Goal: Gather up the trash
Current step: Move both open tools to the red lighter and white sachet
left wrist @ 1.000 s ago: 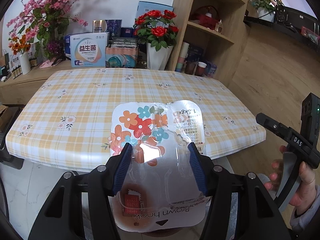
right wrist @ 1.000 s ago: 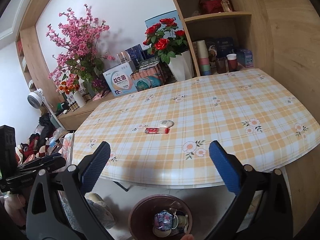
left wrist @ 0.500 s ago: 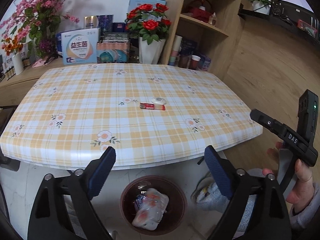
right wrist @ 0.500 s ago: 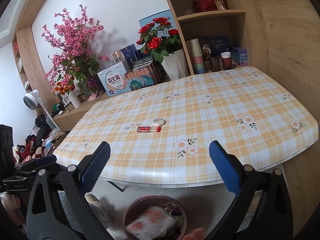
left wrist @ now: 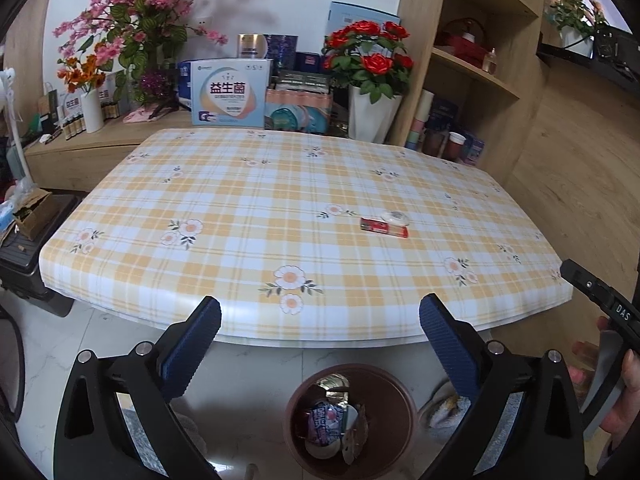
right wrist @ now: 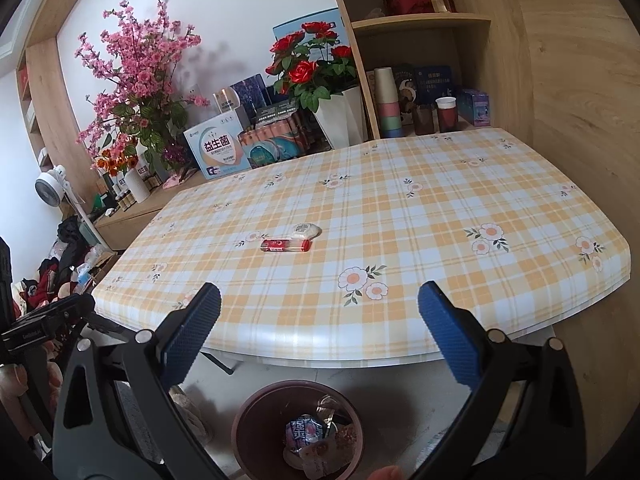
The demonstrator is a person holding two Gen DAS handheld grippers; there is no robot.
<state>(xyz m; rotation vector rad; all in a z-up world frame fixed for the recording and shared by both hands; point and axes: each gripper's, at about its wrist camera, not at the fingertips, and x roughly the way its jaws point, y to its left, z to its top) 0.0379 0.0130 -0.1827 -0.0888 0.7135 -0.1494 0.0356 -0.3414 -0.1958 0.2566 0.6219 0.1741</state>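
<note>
Trash lies in two places: wrappers already sit in the brown round bin [left wrist: 348, 420] on the pale floor just in front of the table's near edge, and two pieces rest on the checked tablecloth [left wrist: 240, 208]. Going left to right in the left wrist view, a cardboard box [left wrist: 34, 214] sits on a dark stand off the table's left end, then come pink blossom branches [left wrist: 132, 28] and a blue-and-white carton [left wrist: 229, 94] behind the table. The left gripper [left wrist: 320, 316] hangs over the bin with its blue pads wide apart; its jaws have just been opening and nothing is between them. Further right on the cloth lies a red and white wrapper [left wrist: 384, 227], touching or just beside a small clear plastic piece [left wrist: 395, 218] behind it. A pot of red roses [left wrist: 370, 64] and wooden shelves [left wrist: 476, 60] stand beyond. At the far right a person's hand [left wrist: 616, 392] holds the other tool. In the right wrist view the right gripper [right wrist: 319, 314] is spread wide and empty above the same bin.
</note>
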